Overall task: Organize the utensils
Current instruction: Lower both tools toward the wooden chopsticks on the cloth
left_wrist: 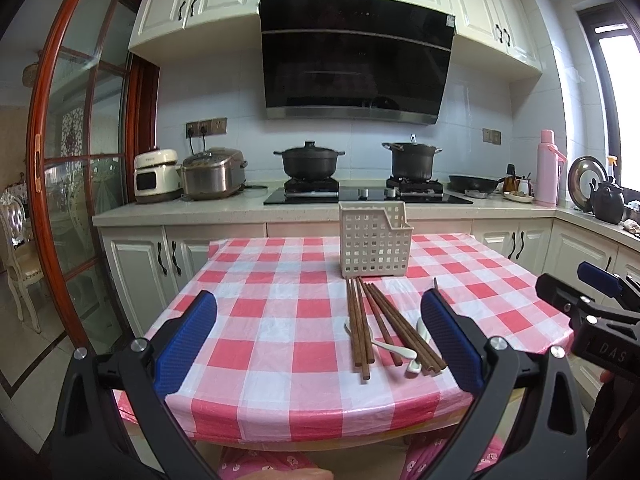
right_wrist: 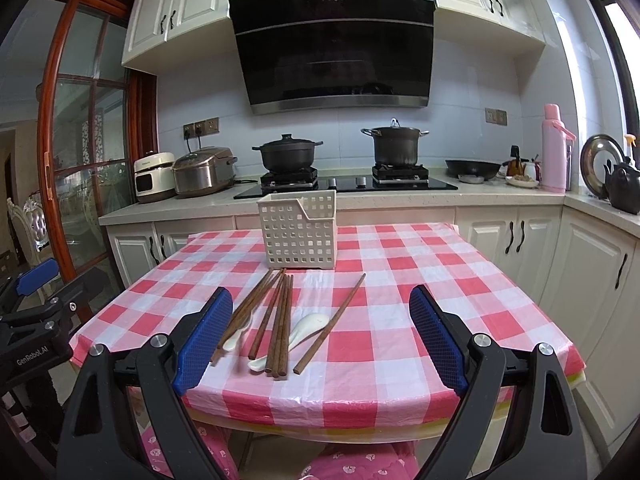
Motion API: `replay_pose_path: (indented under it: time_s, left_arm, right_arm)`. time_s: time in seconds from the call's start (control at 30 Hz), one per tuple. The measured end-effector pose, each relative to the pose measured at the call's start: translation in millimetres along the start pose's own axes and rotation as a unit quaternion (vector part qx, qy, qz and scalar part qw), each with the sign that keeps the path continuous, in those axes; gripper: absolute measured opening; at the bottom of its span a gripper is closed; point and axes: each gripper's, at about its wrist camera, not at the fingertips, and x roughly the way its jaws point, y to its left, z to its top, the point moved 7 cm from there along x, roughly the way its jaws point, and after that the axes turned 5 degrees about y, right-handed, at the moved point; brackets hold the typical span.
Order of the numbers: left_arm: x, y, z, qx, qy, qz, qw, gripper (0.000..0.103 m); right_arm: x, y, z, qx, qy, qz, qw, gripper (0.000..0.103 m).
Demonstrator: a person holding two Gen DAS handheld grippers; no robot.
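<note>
Several brown wooden chopsticks (left_wrist: 362, 322) (right_wrist: 276, 320) lie in a loose pile on the red-and-white checked table (left_wrist: 280, 312) (right_wrist: 400, 312), with two white ceramic spoons (left_wrist: 394, 350) (right_wrist: 310, 326) among them. A white perforated basket (left_wrist: 375, 240) (right_wrist: 298, 234) stands upright just behind the pile. My left gripper (left_wrist: 320, 344) is open and empty, held over the table's near edge before the pile. My right gripper (right_wrist: 322, 336) is open and empty, also at the near edge, with the pile between its fingers in its view.
Behind the table runs a kitchen counter with a stove, two black pots (left_wrist: 309, 160) (right_wrist: 394, 144), rice cookers (left_wrist: 212, 174), a pan and a pink thermos (right_wrist: 555, 148). A glass door with a wooden frame (left_wrist: 80, 160) is at the left. Pink cushioned stools sit under the table.
</note>
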Motion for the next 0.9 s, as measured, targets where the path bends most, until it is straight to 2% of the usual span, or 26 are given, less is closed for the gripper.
replay_pose_path:
  time_s: [0.27, 0.47, 0.57, 0.7, 0.9]
  left_arm:
    - [38.7, 6.0, -4.3, -0.004, 0.058, -0.011, 0.9983, 0.099]
    - [95.6, 1.4, -2.3, 0.018, 0.108, -0.018, 0.9938, 0.099]
    - [125.7, 8.7, 2.8, -0.004, 0.132, -0.014, 0.9912, 0.099]
    - [171.8, 15.3, 2.5, -0.012, 0.171, -0.018, 0.9850, 0.099]
    - [236.5, 18.1, -9.1, -0.018, 0.244, -0.037, 0.9690, 0.098]
  right_arm:
    - [32.9, -6.0, 0.3, -0.004, 0.033, -0.009, 0.999, 0.084]
    - [84.3, -17.1, -0.6, 0.000, 0.087, -0.013, 0.996, 0.084]
    - [114.0, -24.3, -1.8, 0.008, 0.115, -0.009, 0.993, 0.084]
    - [151.0, -31.1, -7.7, 0.018, 0.152, -0.009, 0.988, 0.084]
    - [200.1, -32.4, -12.4, 0.025, 0.211, -0.002, 0.977, 0.084]
